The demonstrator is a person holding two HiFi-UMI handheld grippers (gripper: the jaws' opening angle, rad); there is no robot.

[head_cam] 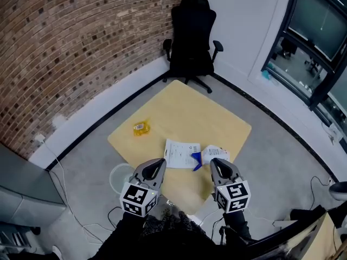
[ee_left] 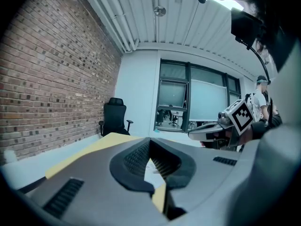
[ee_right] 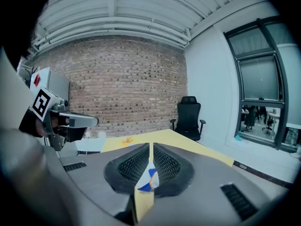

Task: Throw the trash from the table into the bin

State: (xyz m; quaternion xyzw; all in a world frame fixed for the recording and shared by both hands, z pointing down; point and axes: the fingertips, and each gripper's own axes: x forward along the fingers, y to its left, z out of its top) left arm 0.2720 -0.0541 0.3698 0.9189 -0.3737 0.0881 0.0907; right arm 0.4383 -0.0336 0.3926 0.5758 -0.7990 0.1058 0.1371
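Note:
Three pieces of trash lie on the yellow table [head_cam: 227, 124]: a yellow wrapper [head_cam: 141, 128] at its left, a white printed sheet [head_cam: 181, 154] and a blue-and-white wrapper [head_cam: 210, 155] near the front. Both grippers hover over the table's near corner with nothing in them. My left gripper [head_cam: 160, 162] is shut, just short of the sheet. My right gripper [head_cam: 216, 162] is shut too, its tips at the near edge of the blue-and-white wrapper [ee_right: 151, 178]. A white round bin [head_cam: 120, 177] stands on the floor by the table's near-left edge.
A black office chair [head_cam: 191, 42] stands behind the table's far corner. A brick wall [head_cam: 76, 47] runs along the left and windows [head_cam: 320, 31] along the right. Cables [head_cam: 81, 221] trail on the grey floor at the near left. A grey cabinet [head_cam: 21, 188] stands at far left.

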